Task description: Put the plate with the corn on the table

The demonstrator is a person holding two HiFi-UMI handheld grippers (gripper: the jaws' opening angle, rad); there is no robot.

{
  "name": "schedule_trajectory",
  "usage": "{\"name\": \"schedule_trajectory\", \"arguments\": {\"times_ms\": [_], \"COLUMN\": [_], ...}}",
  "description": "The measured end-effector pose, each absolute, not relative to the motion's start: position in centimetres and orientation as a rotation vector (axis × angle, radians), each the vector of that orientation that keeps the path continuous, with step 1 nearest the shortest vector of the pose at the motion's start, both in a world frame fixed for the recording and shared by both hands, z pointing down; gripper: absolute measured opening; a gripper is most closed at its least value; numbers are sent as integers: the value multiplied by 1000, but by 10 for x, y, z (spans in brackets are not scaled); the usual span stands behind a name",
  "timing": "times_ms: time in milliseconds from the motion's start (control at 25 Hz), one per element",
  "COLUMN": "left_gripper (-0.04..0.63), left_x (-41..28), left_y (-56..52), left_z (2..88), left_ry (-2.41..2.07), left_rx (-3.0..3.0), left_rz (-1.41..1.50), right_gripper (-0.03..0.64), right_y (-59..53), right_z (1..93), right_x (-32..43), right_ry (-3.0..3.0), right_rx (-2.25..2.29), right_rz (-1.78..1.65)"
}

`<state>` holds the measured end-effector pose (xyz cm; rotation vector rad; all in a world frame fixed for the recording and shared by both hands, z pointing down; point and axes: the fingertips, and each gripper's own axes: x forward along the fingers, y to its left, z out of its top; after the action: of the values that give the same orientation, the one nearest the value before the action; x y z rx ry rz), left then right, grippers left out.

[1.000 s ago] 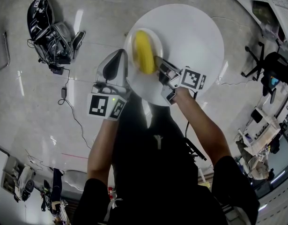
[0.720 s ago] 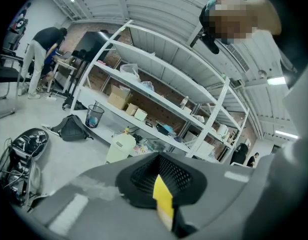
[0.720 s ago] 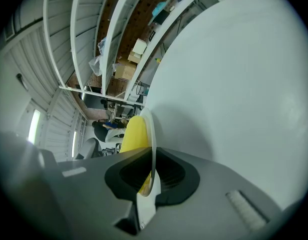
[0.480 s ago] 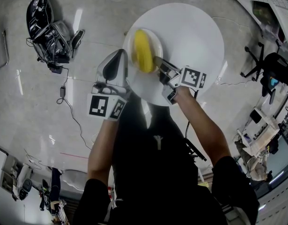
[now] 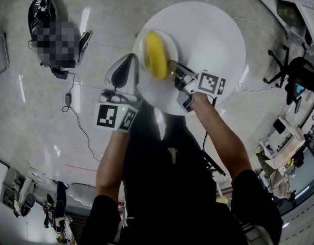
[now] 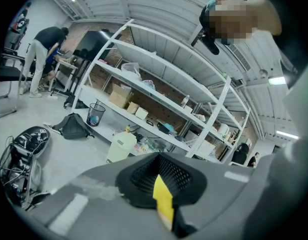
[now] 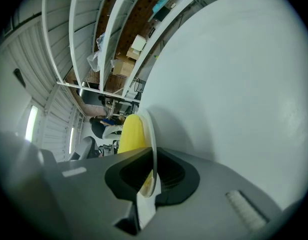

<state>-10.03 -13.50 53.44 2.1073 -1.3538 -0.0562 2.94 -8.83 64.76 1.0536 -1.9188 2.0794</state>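
A white plate (image 5: 166,41) carrying a yellow corn cob (image 5: 155,55) is at the left part of the round white table (image 5: 208,34). My right gripper (image 5: 172,65) is shut on the plate's near rim. In the right gripper view the plate (image 7: 153,144) runs edge-on between the jaws, with the corn (image 7: 131,133) to its left and the table (image 7: 234,84) behind. I cannot tell whether the plate rests on the tabletop or hangs just above it. My left gripper (image 5: 128,61) is shut and holds nothing, beside the table's left edge; its jaws (image 6: 161,194) point out at the room.
A heap of black gear with cables (image 5: 54,34) lies on the floor at the far left. An office chair (image 5: 292,70) stands to the right of the table. White shelving (image 6: 159,94) with boxes and a waste bin (image 6: 95,115) lines the room's far side.
Hardly anything: the right gripper keeps its hold on the plate, which has crept slightly farther over the table. The left gripper stays put.
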Motion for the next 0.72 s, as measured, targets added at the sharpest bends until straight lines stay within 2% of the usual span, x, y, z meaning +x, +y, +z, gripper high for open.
{"name": "schedule_trajectory", "arguments": {"times_ms": [720], "left_gripper": [2], "left_x": [-96], "left_y": [-132], "left_z": [536], "left_ry": [-1365], "left_rx": [2099], "left_rz": [-53], "right_gripper": [35], "right_y": [-89], "right_z": [653], "right_x": [37], "right_ry": [-1883], "right_rx": [1113], "right_rz": [2020]}}
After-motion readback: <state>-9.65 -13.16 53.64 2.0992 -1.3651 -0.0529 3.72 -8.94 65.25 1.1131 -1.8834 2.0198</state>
